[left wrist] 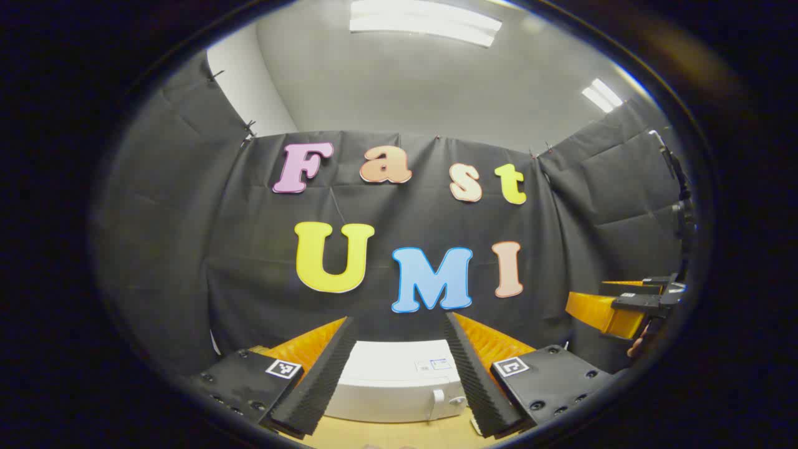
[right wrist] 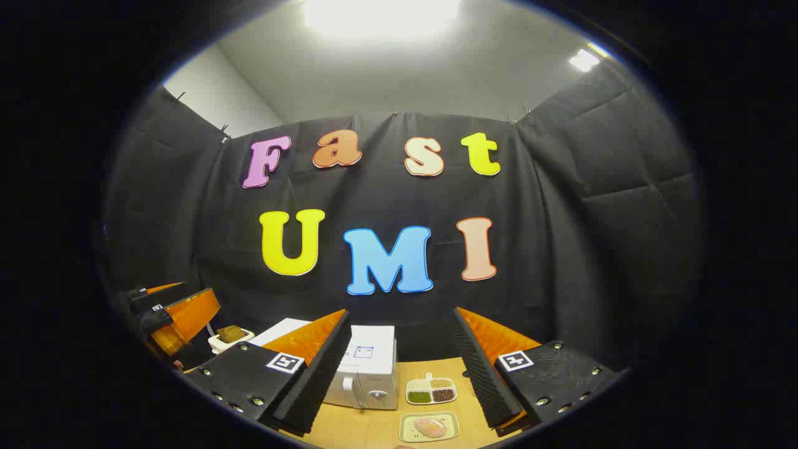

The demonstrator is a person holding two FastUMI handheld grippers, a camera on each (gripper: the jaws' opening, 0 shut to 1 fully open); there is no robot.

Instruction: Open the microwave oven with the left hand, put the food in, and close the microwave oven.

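Microwave oven point(right wrist: 369, 368), white with its door closed, sits on the wooden surface point(right wrist: 374, 427) in front of the black cloth wall. In the left gripper view it lies straight ahead between the spread fingers of the left gripper point(left wrist: 399, 374), which hold nothing. In the right gripper view it stands to the left of a divided dish point(right wrist: 431, 390) of grains and beans, and a plate point(right wrist: 429, 427) with a pale piece of food lies just in front of that dish. The right gripper point(right wrist: 399, 368) hovers above the surface, fingers spread wide and empty. A small white holder point(right wrist: 229, 337) with something brown rests left of the microwave oven.
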